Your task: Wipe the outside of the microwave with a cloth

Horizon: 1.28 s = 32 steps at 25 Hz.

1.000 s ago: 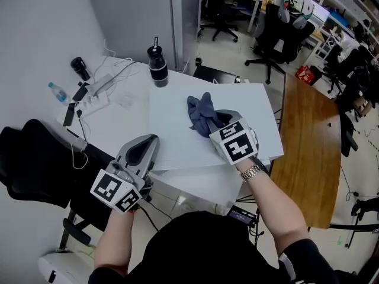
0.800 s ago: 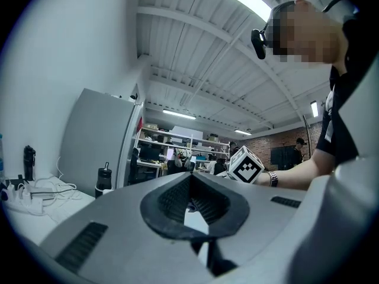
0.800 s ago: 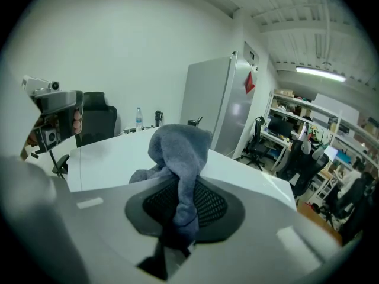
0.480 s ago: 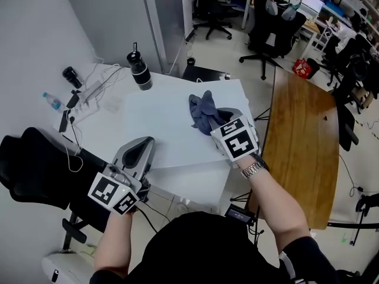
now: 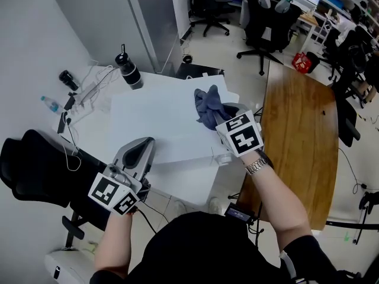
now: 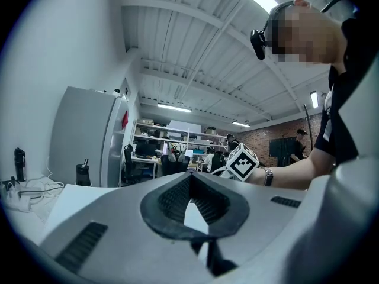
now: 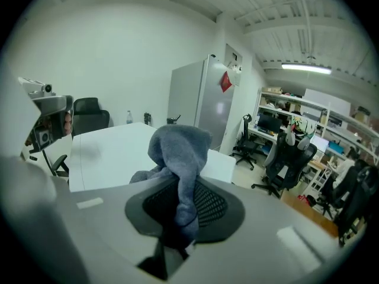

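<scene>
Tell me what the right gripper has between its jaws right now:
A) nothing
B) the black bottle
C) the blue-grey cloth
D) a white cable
C: the right gripper view shows the blue-grey cloth pinched between the jaws of the right gripper, bunched up above them.

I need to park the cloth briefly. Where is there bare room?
The microwave top is bare from the black flask behind it across to the cloth near its right end. Left of it is crowded: power strip, cables, a water bottle.
</scene>
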Tool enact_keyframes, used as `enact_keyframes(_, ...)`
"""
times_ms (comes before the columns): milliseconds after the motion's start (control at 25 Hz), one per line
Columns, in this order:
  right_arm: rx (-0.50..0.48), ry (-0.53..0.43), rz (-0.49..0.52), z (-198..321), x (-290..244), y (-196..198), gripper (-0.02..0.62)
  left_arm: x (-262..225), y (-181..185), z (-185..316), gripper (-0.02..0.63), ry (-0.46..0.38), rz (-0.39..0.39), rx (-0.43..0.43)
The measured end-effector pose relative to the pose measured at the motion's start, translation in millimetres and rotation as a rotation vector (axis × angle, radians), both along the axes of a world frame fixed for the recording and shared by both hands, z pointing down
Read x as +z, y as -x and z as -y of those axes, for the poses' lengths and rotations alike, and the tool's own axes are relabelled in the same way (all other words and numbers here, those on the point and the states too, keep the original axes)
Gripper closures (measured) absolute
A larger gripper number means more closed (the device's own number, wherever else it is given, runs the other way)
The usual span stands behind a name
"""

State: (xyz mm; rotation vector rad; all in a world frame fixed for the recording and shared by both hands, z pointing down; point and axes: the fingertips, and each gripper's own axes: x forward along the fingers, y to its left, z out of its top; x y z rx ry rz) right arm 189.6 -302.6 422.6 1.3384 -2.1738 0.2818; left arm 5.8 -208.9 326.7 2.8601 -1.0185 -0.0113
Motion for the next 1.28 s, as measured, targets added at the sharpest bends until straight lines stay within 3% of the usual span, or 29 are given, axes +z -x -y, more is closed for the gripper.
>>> enact_keyframes(640, 0.079, -0.025, 0.068, -1.5, 9.8, -83.4, 0.531, 6.7, -45.2, -18.7, 0.601, 0.018, 0.058, -0.029)
enact_keyframes(1280, 0.100, 0.029, 0.143, 3.0, 92.6, -105.0, 0.532, 18.1, -63.6, -33.1, 0.601, 0.048, 0.115, -0.070)
